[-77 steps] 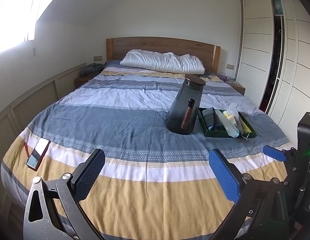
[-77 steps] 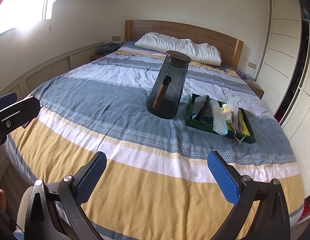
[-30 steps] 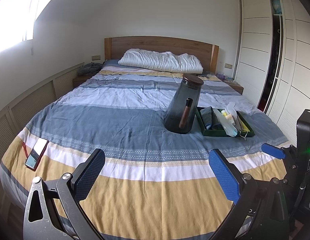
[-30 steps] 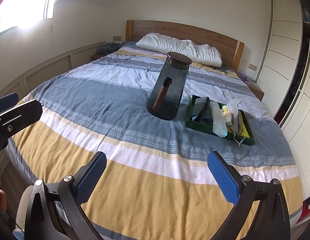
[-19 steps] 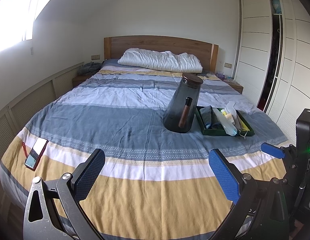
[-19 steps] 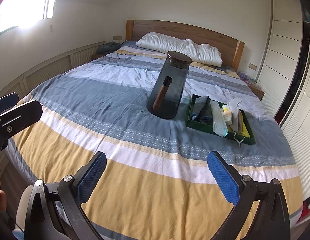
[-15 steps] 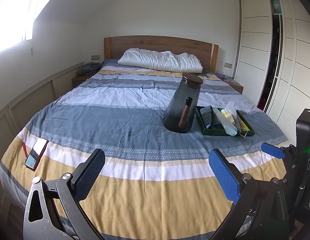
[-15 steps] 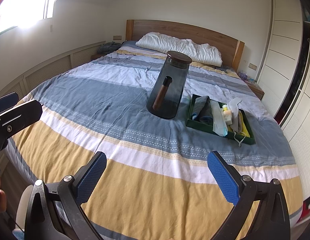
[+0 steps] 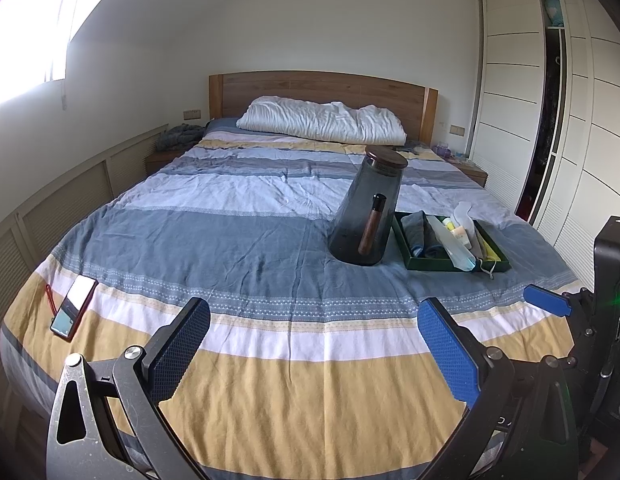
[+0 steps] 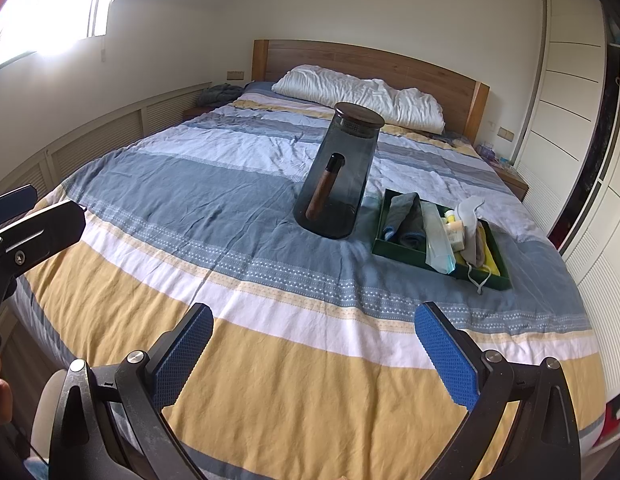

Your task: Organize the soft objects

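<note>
A green tray [image 9: 434,263] [image 10: 398,251] lies on the striped bed, right of centre. It holds folded grey cloths [image 9: 418,232] [image 10: 406,216], a face mask [image 10: 438,240], a white sock [image 10: 468,210] and small bottles. A dark glass pitcher [image 9: 368,216] [image 10: 338,176] with a wooden handle stands just left of the tray. My left gripper [image 9: 314,340] is open and empty over the bed's foot. My right gripper [image 10: 314,340] is open and empty, also at the foot, well short of the tray.
A phone [image 9: 73,306] lies near the bed's left edge. A white pillow [image 9: 322,122] rests against the wooden headboard [image 9: 322,84]. White wardrobes [image 9: 570,140] line the right wall. Bedside tables stand on both sides of the headboard.
Both views have pulled back very slightly from the pitcher and tray. Both grippers stay open and empty.
</note>
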Tool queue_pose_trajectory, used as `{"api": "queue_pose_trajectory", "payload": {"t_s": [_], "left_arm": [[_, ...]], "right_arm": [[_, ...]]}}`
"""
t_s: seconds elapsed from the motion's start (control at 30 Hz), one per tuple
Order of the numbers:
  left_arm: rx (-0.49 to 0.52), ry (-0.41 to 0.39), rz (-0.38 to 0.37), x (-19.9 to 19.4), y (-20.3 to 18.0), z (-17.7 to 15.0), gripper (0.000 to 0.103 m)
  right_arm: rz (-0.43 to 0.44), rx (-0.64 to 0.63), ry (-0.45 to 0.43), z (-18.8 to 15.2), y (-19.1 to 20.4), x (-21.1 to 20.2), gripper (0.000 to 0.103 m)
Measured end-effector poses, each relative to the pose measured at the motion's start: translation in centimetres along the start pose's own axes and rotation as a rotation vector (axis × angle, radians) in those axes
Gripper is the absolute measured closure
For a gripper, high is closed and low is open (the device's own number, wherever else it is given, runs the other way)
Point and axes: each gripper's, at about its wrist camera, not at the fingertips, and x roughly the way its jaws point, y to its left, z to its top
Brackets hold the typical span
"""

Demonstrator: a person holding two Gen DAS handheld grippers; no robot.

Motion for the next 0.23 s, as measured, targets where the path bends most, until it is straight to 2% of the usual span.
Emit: {"api": "queue_pose_trajectory", "payload": {"t_s": [0.23], "left_arm": [[-0.003,0.004,-0.006,0.07,-0.02,-0.01,0.001]], "right_arm": [[-0.002,-0.001,0.001,-0.16,-0.37,0.11,0.0]]}}
